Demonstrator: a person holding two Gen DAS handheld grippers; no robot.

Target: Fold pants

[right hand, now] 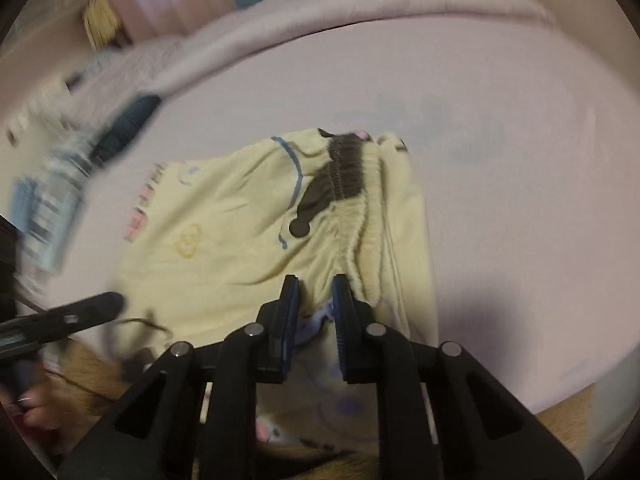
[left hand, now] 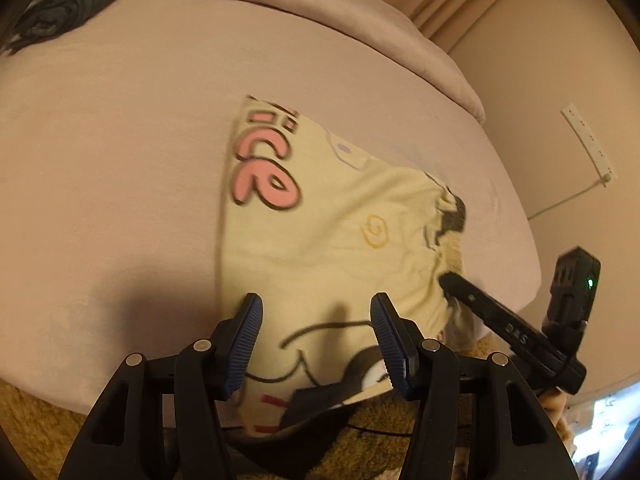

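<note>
Both my fingers hover over yellow pants (left hand: 328,236) on the bed (left hand: 120,160): left fingers (left hand: 316,312) apart, right fingers (right hand: 316,292) clamped on the waistband (right hand: 360,236).

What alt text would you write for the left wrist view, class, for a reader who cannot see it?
Pale yellow cartoon-print pants lie partly folded on a pinkish bed sheet, seen past the left gripper, whose blue-padded jaws stand open above the fabric. The right gripper reaches in at the pants' gathered waistband.
</note>
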